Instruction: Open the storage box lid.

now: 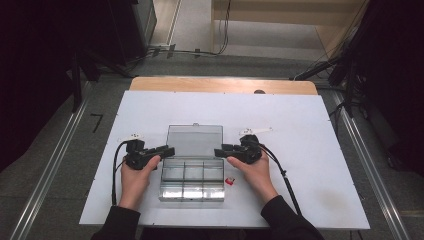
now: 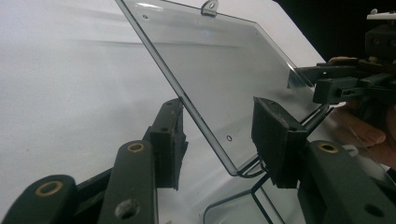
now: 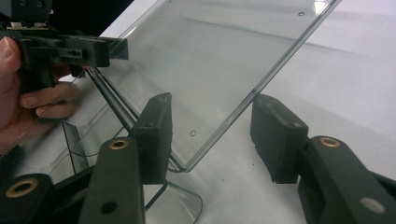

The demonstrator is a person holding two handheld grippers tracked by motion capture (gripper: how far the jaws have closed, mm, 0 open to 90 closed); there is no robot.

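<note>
No readable text, brand, number or sign anywhere. The two white tags on the table [image 1: 300, 120], one [image 1: 131, 136] by the left hand and one [image 1: 256, 131] by the right, possibly carry print, but it's too small to tell. The small red item [image 1: 230, 181] beside the clear box [image 1: 192, 187] shows no legible mark.

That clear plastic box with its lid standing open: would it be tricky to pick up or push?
Probably light: the clear box looks thin-walled, and its compartments look empty. Its glossy plastic would likely slip between the jaws. The open lid stands nearly upright on its hinge, so a nudge might swing it or tip the box backward.
</note>
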